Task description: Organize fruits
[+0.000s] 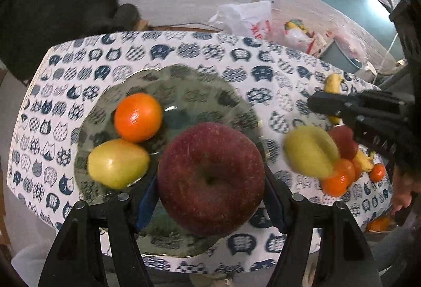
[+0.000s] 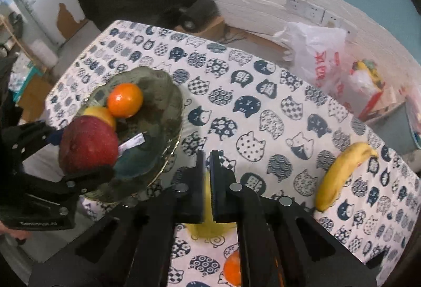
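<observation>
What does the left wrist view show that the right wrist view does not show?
Only the left wrist view shows the pile of fruit beside the plate, with more oranges. Only the right wrist view shows the whole banana and a paper tag in the plate. Both show the red apple in the left hand-held gripper, the orange and the glass plate.

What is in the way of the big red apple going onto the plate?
Nothing visible blocks it. The left gripper holds the red apple above the near part of the glass plate. The orange and the yellow-green pear sit on the plate's left side, and the part under the apple looks bare.
</observation>
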{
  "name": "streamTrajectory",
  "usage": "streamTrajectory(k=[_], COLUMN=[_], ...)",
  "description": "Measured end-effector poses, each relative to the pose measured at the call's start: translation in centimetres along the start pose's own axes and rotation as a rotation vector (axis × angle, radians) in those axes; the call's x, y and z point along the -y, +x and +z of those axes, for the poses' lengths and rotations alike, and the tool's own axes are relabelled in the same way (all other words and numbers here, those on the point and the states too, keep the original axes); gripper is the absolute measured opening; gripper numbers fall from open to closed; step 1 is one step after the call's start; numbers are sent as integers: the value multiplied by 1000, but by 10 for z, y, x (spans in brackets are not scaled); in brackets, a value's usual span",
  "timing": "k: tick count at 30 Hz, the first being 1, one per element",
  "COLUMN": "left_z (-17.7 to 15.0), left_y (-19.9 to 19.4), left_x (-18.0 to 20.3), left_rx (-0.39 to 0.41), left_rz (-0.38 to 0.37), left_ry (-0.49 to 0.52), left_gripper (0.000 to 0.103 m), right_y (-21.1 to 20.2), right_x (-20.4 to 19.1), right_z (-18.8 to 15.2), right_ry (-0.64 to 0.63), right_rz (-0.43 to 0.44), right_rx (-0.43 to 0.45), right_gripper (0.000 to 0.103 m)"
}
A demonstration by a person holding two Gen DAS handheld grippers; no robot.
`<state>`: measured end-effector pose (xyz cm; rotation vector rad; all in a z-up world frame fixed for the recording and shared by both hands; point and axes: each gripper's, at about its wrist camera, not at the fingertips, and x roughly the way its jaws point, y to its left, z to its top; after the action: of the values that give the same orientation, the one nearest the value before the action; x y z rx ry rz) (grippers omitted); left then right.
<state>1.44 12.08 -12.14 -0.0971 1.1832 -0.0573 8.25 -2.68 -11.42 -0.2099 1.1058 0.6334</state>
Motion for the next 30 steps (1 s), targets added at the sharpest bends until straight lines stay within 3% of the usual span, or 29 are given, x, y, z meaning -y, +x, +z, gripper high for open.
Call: streamTrajectory(k=[2,5,8,15,19,22,25,30], left_z=[-4,-9,-13,-19,-17,-13,-13,-16], left_y=[7,18,28,43,38,27,22,14], left_x=[-7,-15,-19,-22,-18,-16,-14,-7], left_rx=[-20,-59,-101,-183,-161,-137,-124,-106], left_rz=[4,0,14,30,76,66,79,82], left_ry=[-8,-23,-37,-59,-41,-35,-41,-11], left_gripper=[72,72,72,72,72,73,82,82], right_y=[7,19,21,8,10,7,5,1], right_x=[4,10,16,35,39,39,40,40], right_z=[0,-8,-16,-34,-44,-49,-53,-62], right_ry=[35,85,96,163,184,175,176,179], right_rz=[30,40,32,25,26,-3,-15,-34], right_rx=[-42,-98,-115,-152,-191,-202,-203,-232], right_gripper=[9,22,24,59,61,67,68,67])
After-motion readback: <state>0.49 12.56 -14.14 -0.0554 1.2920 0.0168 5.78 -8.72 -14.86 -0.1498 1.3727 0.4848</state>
